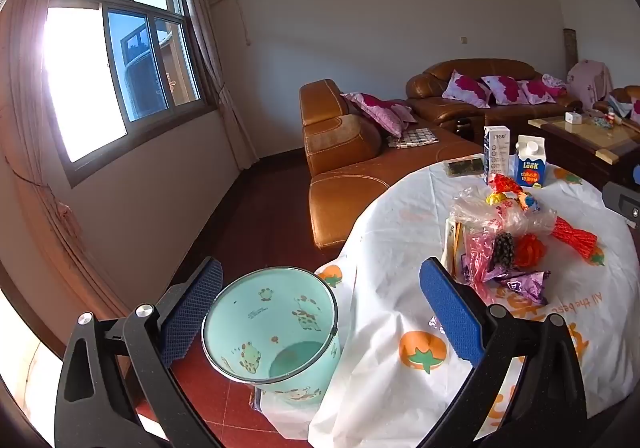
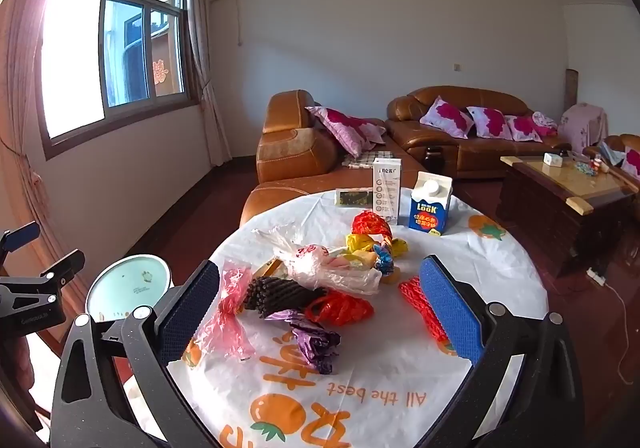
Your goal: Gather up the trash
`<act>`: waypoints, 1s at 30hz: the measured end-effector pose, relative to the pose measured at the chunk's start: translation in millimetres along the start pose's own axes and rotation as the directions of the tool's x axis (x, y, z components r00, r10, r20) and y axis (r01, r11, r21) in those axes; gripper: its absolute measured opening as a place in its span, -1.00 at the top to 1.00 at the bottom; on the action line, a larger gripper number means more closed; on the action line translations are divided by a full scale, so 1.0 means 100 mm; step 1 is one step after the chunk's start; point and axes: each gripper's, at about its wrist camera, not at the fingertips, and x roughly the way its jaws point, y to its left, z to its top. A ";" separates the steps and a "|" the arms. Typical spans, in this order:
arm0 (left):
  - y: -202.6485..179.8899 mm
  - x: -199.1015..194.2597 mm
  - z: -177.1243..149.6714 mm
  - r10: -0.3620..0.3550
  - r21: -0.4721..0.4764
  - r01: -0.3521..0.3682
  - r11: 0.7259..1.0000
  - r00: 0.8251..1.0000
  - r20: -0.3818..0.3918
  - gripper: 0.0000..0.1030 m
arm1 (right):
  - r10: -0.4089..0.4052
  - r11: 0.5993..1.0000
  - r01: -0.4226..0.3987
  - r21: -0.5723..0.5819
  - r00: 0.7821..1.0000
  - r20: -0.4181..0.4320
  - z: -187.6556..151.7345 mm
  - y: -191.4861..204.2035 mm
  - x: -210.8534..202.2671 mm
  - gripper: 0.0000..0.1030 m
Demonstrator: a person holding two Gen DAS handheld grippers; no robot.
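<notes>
Left tongs (image 1: pixel 320 312) and right tongs (image 2: pixel 320 312), both spread wide and empty, frame the counter (image 2: pixel 500 272) whose trash heap (image 2: pixel 320 288) lies at centre, the green bin (image 1: pixel 272 324) standing below its nine-o'clock edge to catch wrappers, the cartons (image 2: pixel 430 208) upright at twelve o'clock.

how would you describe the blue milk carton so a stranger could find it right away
Start at the round table with the white cloth printed with oranges, and look to its far edge, nearest the brown sofa. Two cartons stand there upright, side by side. The blue carton is the shorter, right-hand one, with a gabled white top, a round white cap and "LOOK" on its front.
</notes>
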 end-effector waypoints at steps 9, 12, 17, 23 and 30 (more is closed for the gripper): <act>0.01 0.04 0.04 -0.007 0.001 0.007 1.000 1.000 -0.012 -0.89 | -0.004 1.000 0.004 -0.002 1.000 -0.004 0.00 0.00 0.01 -0.91; 0.00 0.03 0.00 0.004 -0.002 -0.004 1.000 1.000 -0.005 -0.89 | -0.005 1.000 0.005 -0.003 1.000 -0.004 -0.01 -0.03 0.00 -0.91; 0.01 0.02 0.01 0.006 -0.004 -0.006 1.000 1.000 -0.005 -0.89 | -0.007 1.000 0.007 -0.002 1.000 -0.007 0.00 -0.03 -0.01 -0.91; 0.04 0.03 0.01 0.009 -0.009 -0.009 1.000 1.000 -0.002 -0.89 | -0.006 1.000 0.006 -0.006 1.000 -0.008 0.00 -0.02 0.00 -0.91; 0.06 0.03 0.02 0.011 -0.009 -0.011 1.000 1.000 -0.001 -0.89 | -0.004 1.000 0.004 -0.006 1.000 -0.008 0.00 -0.02 -0.01 -0.91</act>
